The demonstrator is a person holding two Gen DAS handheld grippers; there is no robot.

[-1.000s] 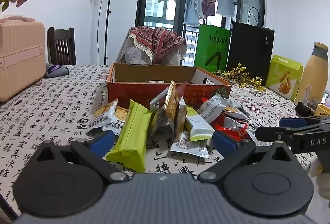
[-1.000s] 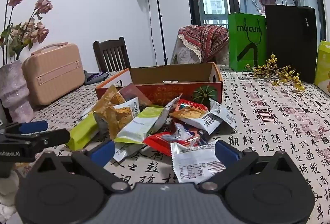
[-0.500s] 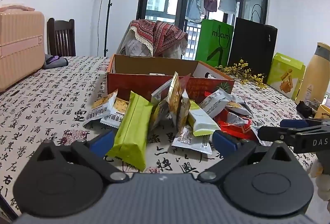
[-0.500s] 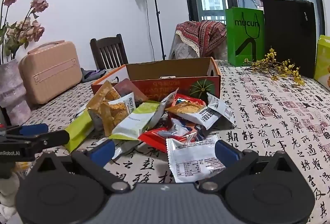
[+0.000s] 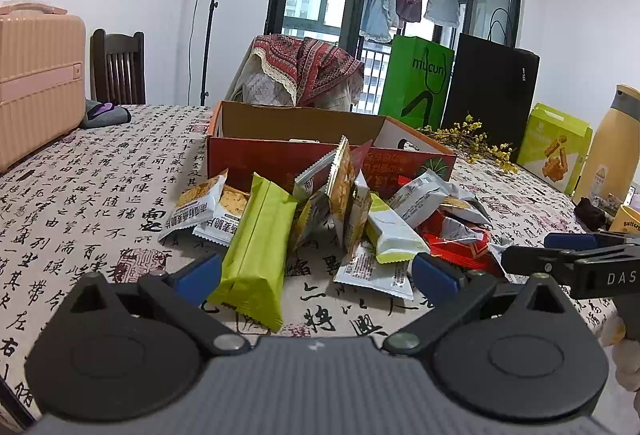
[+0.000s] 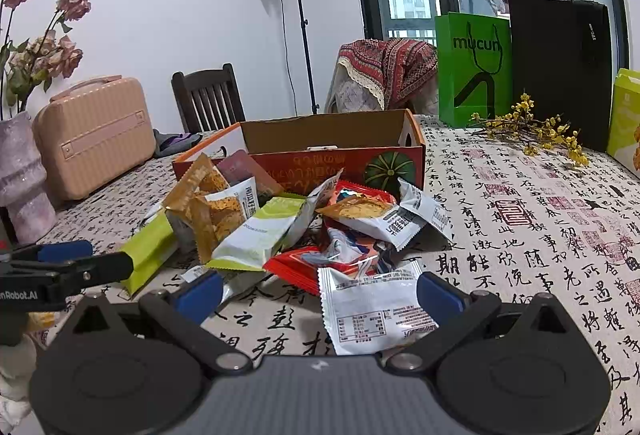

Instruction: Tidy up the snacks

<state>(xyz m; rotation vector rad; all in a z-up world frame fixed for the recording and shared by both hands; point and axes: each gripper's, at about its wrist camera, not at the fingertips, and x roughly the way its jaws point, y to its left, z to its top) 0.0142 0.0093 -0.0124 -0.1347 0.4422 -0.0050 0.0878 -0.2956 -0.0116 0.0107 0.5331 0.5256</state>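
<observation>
Two claws, both spread apart and holding nothing, low over a surface [image 5: 100,171] covered in calligraphy-print cloth.

- Left claw [image 5: 316,275]: the near end of a long green packet [image 5: 256,251] lies between its blue fingertips [image 5: 198,273], nearer the left one; whether it touches cannot be told.
- Right claw [image 6: 318,293]: a white packet [image 6: 372,311], label side up, lies between its fingers on the cloth.
- Snack pile [image 6: 288,223]: mixed packets – white, green, orange, red – heaped loosely, some propped on edge, just in front of the box.
- Cardboard box [image 6: 320,139]: open-topped, red front with a pumpkin print, behind the pile; contents are hidden from this low angle.
- Background: pink case [image 6: 94,135], green bag [image 6: 474,71], black bag [image 6: 560,67].
</observation>
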